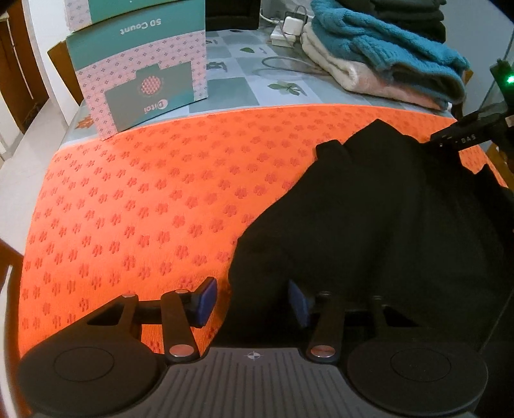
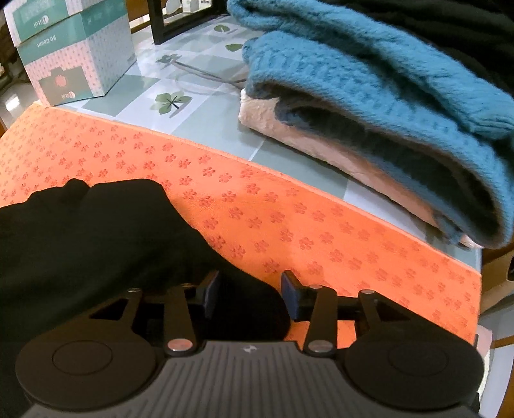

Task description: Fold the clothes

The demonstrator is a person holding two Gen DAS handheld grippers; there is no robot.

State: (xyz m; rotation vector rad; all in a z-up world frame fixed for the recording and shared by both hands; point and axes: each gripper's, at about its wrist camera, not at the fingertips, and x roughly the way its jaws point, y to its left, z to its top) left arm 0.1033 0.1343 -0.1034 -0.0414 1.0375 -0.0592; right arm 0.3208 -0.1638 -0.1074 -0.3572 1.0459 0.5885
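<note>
A black garment lies crumpled on the right half of an orange flower-patterned mat. My left gripper stands open at the garment's near left edge. That edge lies between the jaws, with a strip of orange showing beside the left pad. In the right wrist view the same black garment covers the left of the orange mat. My right gripper is open over its right end. Black cloth bulges between the blue pads, which do not pinch it.
Two stacked teal-and-pink boxes stand at the mat's far left. A folded pile with a teal knit sweater on a pale pink item sits at the far right. A white charger and a black frame lie behind.
</note>
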